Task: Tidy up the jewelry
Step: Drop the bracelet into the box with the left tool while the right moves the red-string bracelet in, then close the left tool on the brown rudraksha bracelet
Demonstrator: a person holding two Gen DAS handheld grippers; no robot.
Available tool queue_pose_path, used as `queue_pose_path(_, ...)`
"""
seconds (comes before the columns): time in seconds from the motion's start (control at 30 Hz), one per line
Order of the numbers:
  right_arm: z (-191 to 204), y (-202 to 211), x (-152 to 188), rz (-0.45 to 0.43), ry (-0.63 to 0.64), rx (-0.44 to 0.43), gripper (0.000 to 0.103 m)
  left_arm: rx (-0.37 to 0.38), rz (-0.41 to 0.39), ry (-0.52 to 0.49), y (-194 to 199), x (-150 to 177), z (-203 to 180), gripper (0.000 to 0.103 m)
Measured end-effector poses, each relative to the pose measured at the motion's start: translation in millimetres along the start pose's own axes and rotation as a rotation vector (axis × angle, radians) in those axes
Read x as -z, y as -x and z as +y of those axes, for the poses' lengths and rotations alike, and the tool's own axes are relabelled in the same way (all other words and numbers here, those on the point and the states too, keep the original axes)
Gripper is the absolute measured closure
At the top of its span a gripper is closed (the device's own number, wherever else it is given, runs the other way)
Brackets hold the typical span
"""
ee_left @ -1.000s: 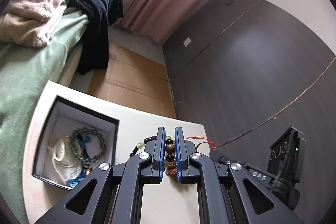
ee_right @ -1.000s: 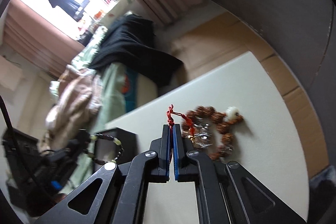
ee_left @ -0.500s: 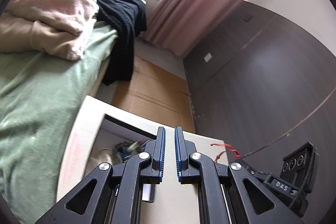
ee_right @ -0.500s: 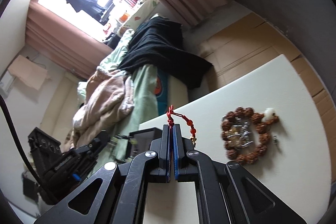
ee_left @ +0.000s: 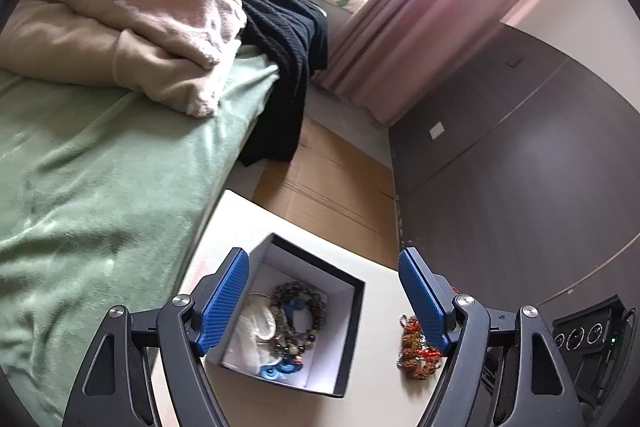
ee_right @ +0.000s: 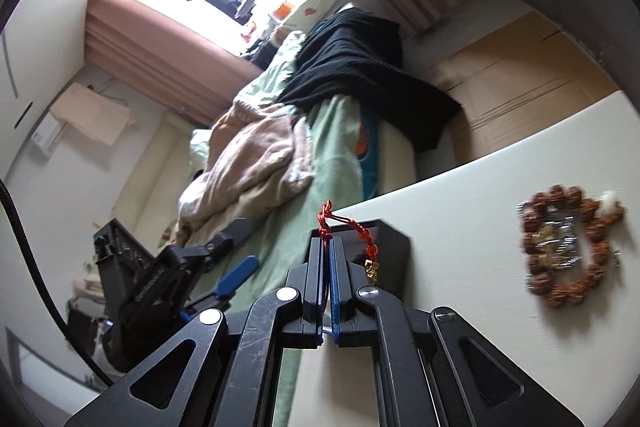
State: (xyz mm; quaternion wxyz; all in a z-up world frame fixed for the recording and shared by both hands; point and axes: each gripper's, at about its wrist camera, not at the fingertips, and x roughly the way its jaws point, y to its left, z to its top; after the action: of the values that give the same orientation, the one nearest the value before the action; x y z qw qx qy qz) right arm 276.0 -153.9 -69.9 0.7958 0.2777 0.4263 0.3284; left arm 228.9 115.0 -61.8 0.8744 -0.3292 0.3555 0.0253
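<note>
My left gripper [ee_left: 322,261] hangs over the black jewelry box [ee_left: 352,339], its jaws opening wide with nothing between them. Bead bracelets [ee_left: 298,315] and a white pouch [ee_left: 258,327] lie inside the box's white lining. My right gripper [ee_right: 328,245] is shut on a red cord [ee_right: 326,215] whose knotted strand and gold charm [ee_right: 372,269] dangle beside its fingers, just in front of the black box [ee_right: 390,251]. A brown bead bracelet [ee_right: 560,247] with silver pieces inside its ring lies on the white table [ee_right: 460,227], to the right of that gripper. The same bracelet [ee_left: 414,351] shows partly behind my left gripper's right finger.
A bed with a green sheet [ee_left: 100,187], a beige blanket [ee_left: 132,11] and a black garment [ee_left: 288,39] runs along the table's left side. A dark wardrobe [ee_left: 520,167] stands to the right, with cardboard [ee_left: 332,179] on the floor beyond the table. The left gripper's blue finger [ee_right: 236,275] shows in the right wrist view.
My left gripper moved left over the box and opened; the mixed bead bracelet it held now lies in the box. My right gripper swung left toward the box with the red cord.
</note>
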Motion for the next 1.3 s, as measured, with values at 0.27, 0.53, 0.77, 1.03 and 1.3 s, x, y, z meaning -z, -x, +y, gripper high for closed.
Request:
queue_pose_path(0.27, 10, -43, 4, 0.11, -0.023, -0.08, 0.045, -0.018, -0.006, 0.028, 3, -2, 11, 0.025)
queue_pose_path(0.53, -8, -5, -3, 0.017, -0.038, 0.057, 0.024, -0.008, 0.014, 0.0, -4, 3, -1, 0.025)
queue_pose_path(0.77, -32, 32, -6, -0.015, -0.071, 0.188, 0.024, 0.01, 0.037, -0.064, -15, 16, -28, 0.025)
queue_pose_path(1.03, -56, 69, -7, -0.063, -0.119, 0.273, 0.024, 0.028, 0.062, -0.141, -29, 37, -61, 0.025)
queue_pose_path(1.3, -85, 89, -8, -0.064, -0.192, 0.335, 0.024, 0.027, 0.089, -0.245, -46, 59, -94, 0.025)
